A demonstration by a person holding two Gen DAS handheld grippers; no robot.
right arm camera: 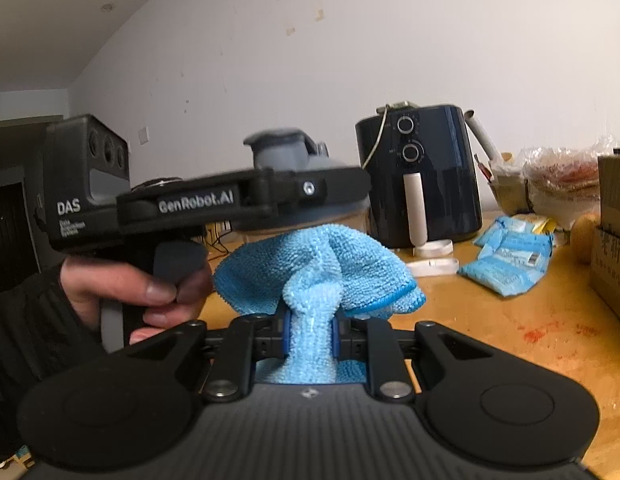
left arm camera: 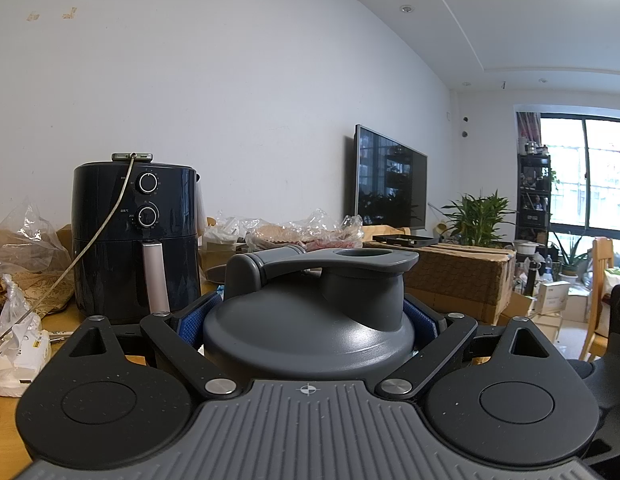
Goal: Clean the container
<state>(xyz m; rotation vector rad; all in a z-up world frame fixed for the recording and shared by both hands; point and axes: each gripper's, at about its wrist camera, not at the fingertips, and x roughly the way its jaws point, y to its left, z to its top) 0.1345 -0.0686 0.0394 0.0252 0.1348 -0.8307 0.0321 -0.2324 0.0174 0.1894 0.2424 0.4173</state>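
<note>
While cloth (right arm camera: 313,268) hangs pinched, table (right arm camera: 489,320) beyond

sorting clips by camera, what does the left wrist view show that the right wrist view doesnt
Left wrist only: a TV on the wall, a plant, a window, and the grey lid seen from close up between the left hand-held gripper's fingers.
Right wrist only: the blue cloth pinched in the right hand-held gripper, a hand holding the left one, and blue packets.
Both: the air fryer and the table.
</note>
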